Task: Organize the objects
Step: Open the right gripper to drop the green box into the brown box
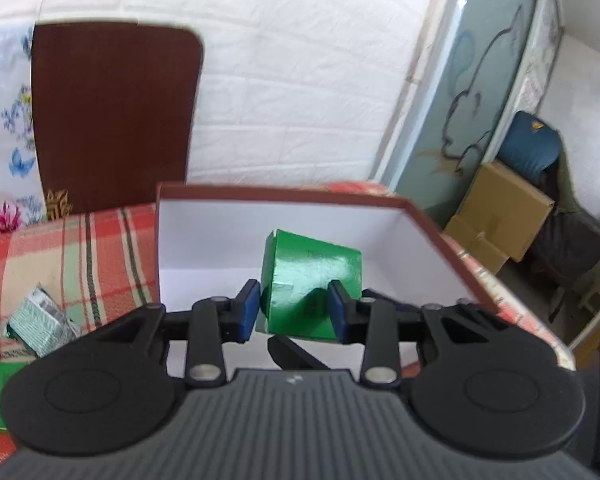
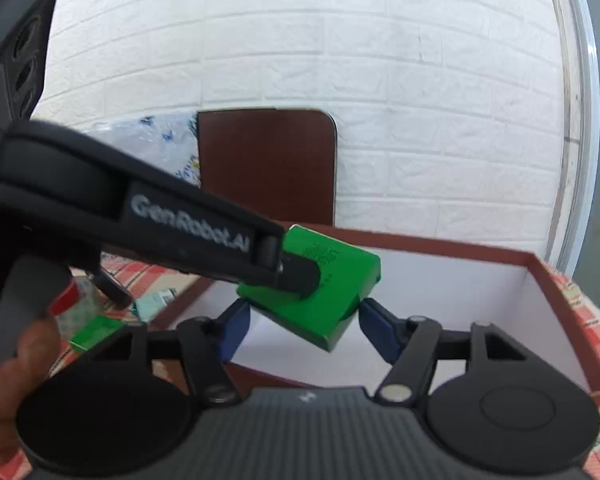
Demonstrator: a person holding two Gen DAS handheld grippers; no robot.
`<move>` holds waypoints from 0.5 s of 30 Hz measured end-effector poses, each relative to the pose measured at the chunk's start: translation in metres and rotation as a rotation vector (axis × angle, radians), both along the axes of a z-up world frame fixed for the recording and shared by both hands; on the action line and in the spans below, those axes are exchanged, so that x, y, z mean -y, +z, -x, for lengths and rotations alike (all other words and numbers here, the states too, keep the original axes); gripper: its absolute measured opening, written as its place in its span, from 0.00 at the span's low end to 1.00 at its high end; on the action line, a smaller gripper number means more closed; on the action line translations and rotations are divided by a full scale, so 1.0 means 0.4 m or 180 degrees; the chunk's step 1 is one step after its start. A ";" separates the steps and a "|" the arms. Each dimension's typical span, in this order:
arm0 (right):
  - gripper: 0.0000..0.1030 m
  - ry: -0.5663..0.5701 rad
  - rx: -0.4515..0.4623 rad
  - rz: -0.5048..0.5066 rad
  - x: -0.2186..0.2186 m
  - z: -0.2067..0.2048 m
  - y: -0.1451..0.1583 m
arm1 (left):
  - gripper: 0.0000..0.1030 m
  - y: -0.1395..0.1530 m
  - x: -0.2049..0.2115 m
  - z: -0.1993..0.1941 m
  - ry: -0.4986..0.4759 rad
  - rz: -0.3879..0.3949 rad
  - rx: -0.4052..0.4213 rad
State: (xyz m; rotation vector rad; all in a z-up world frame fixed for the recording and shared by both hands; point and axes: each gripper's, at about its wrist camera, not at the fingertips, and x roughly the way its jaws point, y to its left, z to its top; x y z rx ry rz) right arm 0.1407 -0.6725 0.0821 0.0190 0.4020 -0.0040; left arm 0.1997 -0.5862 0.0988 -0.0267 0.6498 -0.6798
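- Left claw [image 1: 294,312] is clamped on a green box [image 1: 310,284]; blue pads press both sides, box tilted, one corner up.
- Green box hangs in the air over the open storage box [image 1: 284,196], above its white inside, not touching floor or walls as far as the pics show.
- Right wrist view: left claw reaches in from the left w/ the same green box [image 2: 320,292] at its tip; box sits just beyond the right claw [image 2: 296,326], above the gap between its pads.
- Right claw stands wide, holding nothing; its pads are apart from the box on both sides.
- Key relation: the box's flat, long face slants down toward the right; drop spot lies straight below and a bit far of the left claw. Left hand is the nearer one, prob. the one to let go.
- Judgement: step in hand = lowering the box into the storage box; release not yet done.
- Checked worktop [image 1: 80,240] at left has more small packs, e.g. a pale green one [image 1: 40,320], waiting outside the box.
- A person's fingers [image 2: 16,380] show at the near left edge.
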 end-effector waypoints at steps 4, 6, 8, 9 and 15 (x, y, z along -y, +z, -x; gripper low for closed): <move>0.82 -0.0052 0.0070 -0.0002 0.000 -0.014 -0.021 | 0.39 -0.026 -0.019 0.017 0.0069 -0.0171 0.0006; 0.84 -0.0070 0.0185 -0.0021 -0.003 0.009 -0.028 | 0.41 0.000 -0.029 0.042 0.0018 -0.0119 0.0068; 0.83 -0.0004 0.0400 -0.0064 -0.036 0.107 -0.036 | 0.45 0.027 -0.054 0.081 -0.0009 0.0010 0.0150; 0.83 0.0039 0.0526 -0.0025 -0.055 0.133 -0.033 | 0.48 0.043 -0.101 0.102 -0.0021 0.0060 0.0178; 0.78 0.0669 0.0512 0.0148 -0.242 0.195 -0.052 | 0.51 0.006 -0.404 0.254 0.0619 0.0261 0.0189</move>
